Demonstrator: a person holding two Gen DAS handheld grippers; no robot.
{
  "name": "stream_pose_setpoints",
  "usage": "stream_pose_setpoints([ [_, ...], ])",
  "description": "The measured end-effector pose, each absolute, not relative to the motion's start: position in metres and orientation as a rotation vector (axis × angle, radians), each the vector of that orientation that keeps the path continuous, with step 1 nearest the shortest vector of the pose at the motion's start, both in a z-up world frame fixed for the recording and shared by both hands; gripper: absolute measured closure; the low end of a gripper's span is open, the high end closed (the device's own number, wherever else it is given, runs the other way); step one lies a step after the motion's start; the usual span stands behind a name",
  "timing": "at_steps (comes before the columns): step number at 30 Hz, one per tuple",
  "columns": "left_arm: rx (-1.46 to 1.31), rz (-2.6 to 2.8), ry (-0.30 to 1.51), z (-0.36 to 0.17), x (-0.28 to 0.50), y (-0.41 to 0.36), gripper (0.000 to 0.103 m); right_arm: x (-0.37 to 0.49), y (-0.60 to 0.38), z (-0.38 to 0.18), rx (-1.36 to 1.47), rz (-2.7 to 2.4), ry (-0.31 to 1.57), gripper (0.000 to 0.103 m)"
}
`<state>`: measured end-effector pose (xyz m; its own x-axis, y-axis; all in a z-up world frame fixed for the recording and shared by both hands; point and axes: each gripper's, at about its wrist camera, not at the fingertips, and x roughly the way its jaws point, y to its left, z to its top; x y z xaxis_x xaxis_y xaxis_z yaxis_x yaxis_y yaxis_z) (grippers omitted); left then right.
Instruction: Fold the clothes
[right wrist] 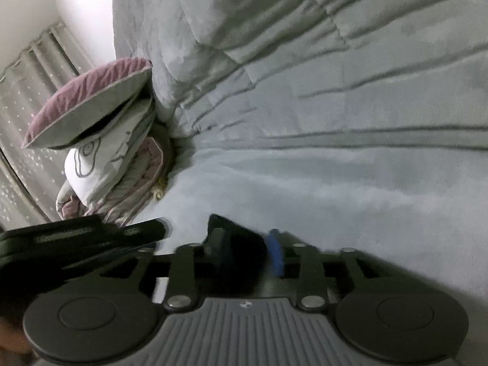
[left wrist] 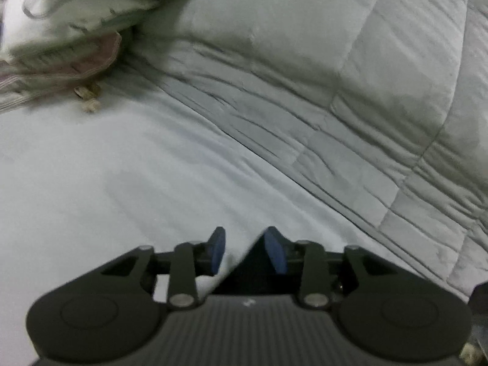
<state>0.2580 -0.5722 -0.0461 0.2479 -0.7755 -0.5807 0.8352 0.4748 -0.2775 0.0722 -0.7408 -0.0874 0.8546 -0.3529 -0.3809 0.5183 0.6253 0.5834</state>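
Note:
A dark garment (right wrist: 241,253) is pinched between the blue pads of my right gripper (right wrist: 248,254); only a small black fold of it shows. In the left wrist view a black corner of the same garment (left wrist: 253,262) lies beside the right blue pad (left wrist: 274,253) of my left gripper (left wrist: 245,251), whose jaws stand slightly apart over the pale bed sheet (left wrist: 91,183). Whether the left pads grip the cloth is unclear. The left gripper's body (right wrist: 76,238) shows at the left of the right wrist view.
A grey quilted duvet (left wrist: 335,61) is bunched along the far side of the bed. A stack of pillows, one purple and grey (right wrist: 88,100), one white with a print (right wrist: 91,164), lies at the left. A starred curtain (right wrist: 27,122) hangs behind.

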Motion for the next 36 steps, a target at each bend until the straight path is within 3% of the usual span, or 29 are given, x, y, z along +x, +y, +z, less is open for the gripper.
stream_pose_setpoints([
  [5, 0.114, -1.018, 0.700, -0.016, 0.265, -0.510, 0.051, 0.070, -0.734, -0.079, 0.690, -0.503, 0.213, 0.058],
  [8, 0.143, -0.955, 0.701, -0.011, 0.270, -0.468, 0.046, 0.069, -0.727, -0.075, 0.647, -0.499, 0.204, 0.058],
  [20, 0.262, -0.659, 0.716, -0.032, 0.283, -0.291, 0.037, 0.079, -0.693, -0.065, 0.479, -0.351, 0.218, 0.058],
  [28, 0.274, -0.554, 0.742, -0.045, 0.297, -0.227, 0.036, 0.089, -0.671, -0.059, 0.512, -0.058, 0.267, 0.058],
  [36, 0.213, -0.559, 0.780, -0.060, 0.298, -0.189, 0.036, 0.113, -0.625, -0.072, 0.314, 0.070, 0.442, 0.058],
])
